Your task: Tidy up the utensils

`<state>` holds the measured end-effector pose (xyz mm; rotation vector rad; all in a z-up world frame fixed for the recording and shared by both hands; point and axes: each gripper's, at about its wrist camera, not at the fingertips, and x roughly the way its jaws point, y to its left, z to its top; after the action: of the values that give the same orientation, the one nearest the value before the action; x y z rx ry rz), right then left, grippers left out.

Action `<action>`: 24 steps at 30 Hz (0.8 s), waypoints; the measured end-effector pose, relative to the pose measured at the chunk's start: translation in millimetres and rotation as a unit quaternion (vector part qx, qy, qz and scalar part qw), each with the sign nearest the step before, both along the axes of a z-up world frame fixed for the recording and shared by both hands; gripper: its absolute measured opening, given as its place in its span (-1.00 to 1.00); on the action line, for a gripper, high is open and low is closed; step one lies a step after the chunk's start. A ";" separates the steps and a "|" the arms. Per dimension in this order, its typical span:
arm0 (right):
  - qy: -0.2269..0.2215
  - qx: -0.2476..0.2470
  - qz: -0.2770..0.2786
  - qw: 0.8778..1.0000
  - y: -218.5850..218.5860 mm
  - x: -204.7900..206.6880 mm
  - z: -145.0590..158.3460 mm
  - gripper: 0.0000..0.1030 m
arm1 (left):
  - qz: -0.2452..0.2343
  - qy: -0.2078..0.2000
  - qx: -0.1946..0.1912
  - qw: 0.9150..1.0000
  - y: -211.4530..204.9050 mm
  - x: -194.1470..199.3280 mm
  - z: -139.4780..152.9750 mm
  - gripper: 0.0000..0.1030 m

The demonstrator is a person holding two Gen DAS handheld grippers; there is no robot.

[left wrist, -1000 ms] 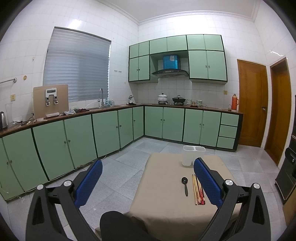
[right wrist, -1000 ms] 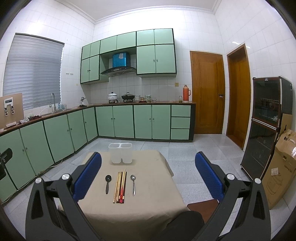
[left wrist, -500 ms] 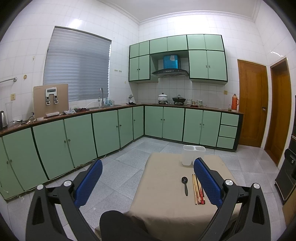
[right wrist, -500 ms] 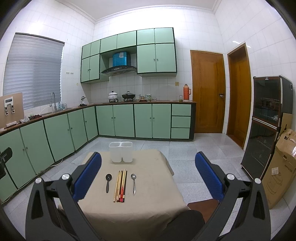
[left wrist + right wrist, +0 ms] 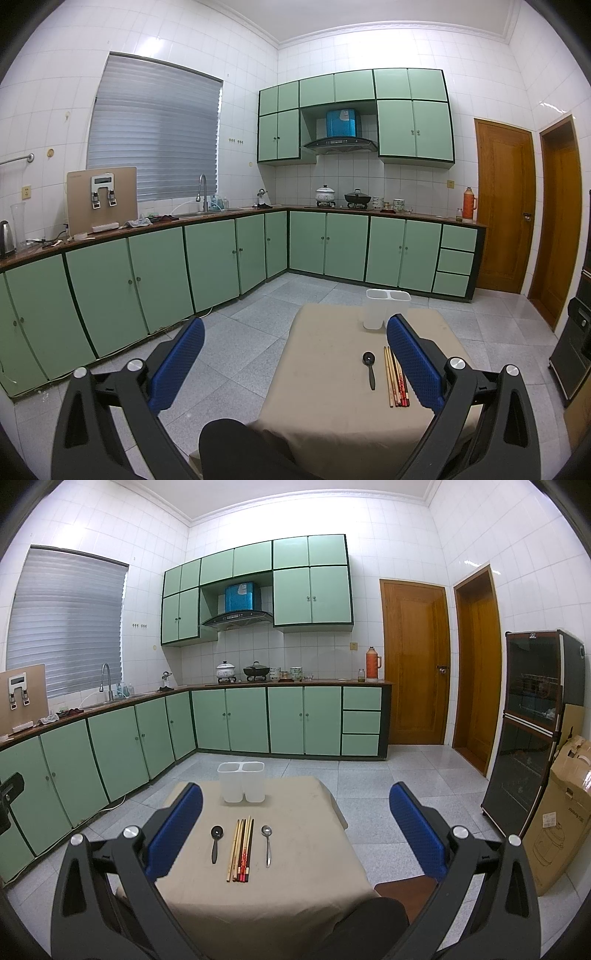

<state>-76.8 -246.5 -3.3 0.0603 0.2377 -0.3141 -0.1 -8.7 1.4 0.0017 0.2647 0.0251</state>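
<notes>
A small table with a beige cloth point(image 5: 295, 897) holds a black spoon point(image 5: 216, 841), a bundle of wooden and red chopsticks point(image 5: 242, 849) and a metal spoon point(image 5: 267, 842), laid side by side. Behind them stands a white two-compartment utensil holder point(image 5: 242, 781), empty as far as I see. My right gripper point(image 5: 295, 834) hangs open, well above and short of the utensils. My left gripper point(image 5: 295, 363) is open too, left of the table; its right finger hides part of the chopsticks point(image 5: 394, 374). The black spoon point(image 5: 369, 365) and holder point(image 5: 386, 306) show there too.
Green cabinets point(image 5: 110, 746) line the left and far walls, with pots on the counter point(image 5: 255, 672). A dark glass cabinet point(image 5: 532, 731) and a cardboard box point(image 5: 557, 830) stand at the right. A person's dark-clothed knee point(image 5: 369, 919) is at the table's near edge. Grey tiled floor surrounds the table.
</notes>
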 end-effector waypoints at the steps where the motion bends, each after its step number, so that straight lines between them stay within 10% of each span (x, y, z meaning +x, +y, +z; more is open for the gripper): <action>1: 0.000 0.000 0.000 1.000 0.0 0.0 0.2 0.90 | 0.000 0.000 0.000 1.000 -0.6 0.1 0.0 0.88; 17: 0.005 0.001 0.002 1.000 -2.1 5.8 -4.0 0.90 | -0.004 0.004 -0.001 1.000 1.0 2.2 -1.9 0.88; 24: 0.063 -0.004 0.026 0.998 -12.7 55.1 -40.4 0.90 | -0.063 0.097 -0.006 0.993 -7.2 61.5 -45.8 0.88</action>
<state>-21.7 -259.2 -43.7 0.0255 0.3624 -0.2671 61.4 -15.9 -44.4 0.0090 0.4594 -0.1036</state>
